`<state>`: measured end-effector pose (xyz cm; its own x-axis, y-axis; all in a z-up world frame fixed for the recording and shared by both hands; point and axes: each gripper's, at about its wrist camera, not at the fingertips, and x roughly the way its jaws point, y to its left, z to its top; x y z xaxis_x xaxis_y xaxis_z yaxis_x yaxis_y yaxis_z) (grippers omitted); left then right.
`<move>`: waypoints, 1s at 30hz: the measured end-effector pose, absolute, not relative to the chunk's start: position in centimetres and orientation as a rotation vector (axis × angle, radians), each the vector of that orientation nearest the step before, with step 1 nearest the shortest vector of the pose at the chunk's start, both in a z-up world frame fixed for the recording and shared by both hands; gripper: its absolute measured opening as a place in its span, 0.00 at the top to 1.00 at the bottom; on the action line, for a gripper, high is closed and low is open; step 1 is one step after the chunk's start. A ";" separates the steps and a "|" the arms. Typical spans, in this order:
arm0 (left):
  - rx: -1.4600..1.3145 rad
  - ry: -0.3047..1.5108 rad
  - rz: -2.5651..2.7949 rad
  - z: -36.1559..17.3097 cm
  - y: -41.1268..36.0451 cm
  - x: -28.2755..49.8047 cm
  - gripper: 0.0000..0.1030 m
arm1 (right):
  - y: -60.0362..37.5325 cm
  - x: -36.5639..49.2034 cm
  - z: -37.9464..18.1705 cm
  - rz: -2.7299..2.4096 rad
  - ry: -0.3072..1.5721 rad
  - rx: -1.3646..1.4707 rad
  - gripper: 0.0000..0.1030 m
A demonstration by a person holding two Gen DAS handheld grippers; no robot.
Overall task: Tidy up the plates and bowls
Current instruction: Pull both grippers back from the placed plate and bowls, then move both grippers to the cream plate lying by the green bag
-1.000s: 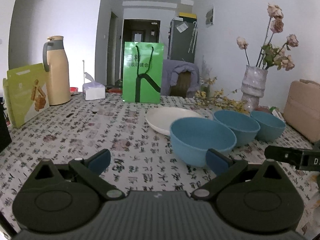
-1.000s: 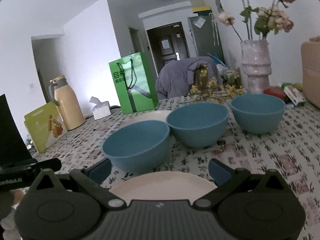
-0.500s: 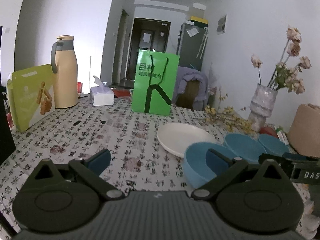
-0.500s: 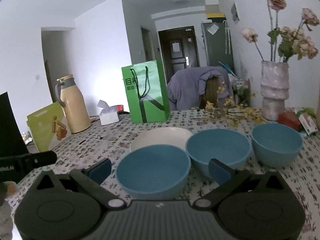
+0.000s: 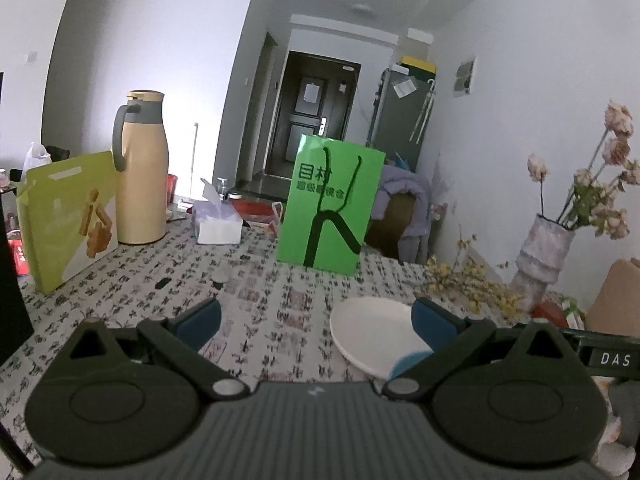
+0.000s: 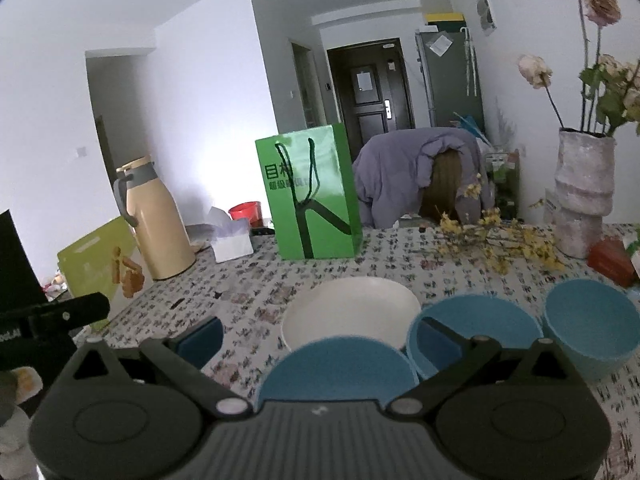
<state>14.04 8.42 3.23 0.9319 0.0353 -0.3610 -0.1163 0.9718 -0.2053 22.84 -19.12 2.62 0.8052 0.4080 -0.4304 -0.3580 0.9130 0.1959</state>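
Note:
Three blue bowls stand in a row on the patterned tablecloth: the nearest (image 6: 340, 364), the middle (image 6: 480, 328) and the far right (image 6: 592, 320). A white plate (image 6: 352, 312) lies behind them; it also shows in the left wrist view (image 5: 372, 332), with a sliver of the nearest blue bowl (image 5: 404, 364) below it. My right gripper (image 6: 320, 340) is open and empty, raised above the nearest bowl. My left gripper (image 5: 316, 320) is open and empty, raised over the table left of the plate.
A green paper bag (image 5: 332, 204), a tissue box (image 5: 218, 224), a tan thermos (image 5: 140, 168) and a yellow-green box (image 5: 64, 216) stand at the back and left. A vase of dried flowers (image 6: 584, 196) and yellow sprigs (image 6: 492, 240) are at the right. A chair with purple cloth (image 6: 416, 172) is behind the table.
Both grippers have risen and pulled back from the table. A white plate seen right under the right gripper a second ago has left its view.

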 end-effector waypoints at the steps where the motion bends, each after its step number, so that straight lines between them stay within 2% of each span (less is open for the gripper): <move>1: -0.231 0.363 0.082 3.4 8.6 14.5 0.00 | -18.9 23.3 2.9 0.413 0.488 0.105 0.00; 16: -0.262 0.374 0.106 5.2 11.2 21.6 0.00 | -17.3 30.8 5.0 0.394 0.526 0.108 0.00; 30: -0.273 0.409 0.125 4.9 11.0 28.2 0.00 | -17.9 38.7 3.0 0.321 0.625 0.183 0.00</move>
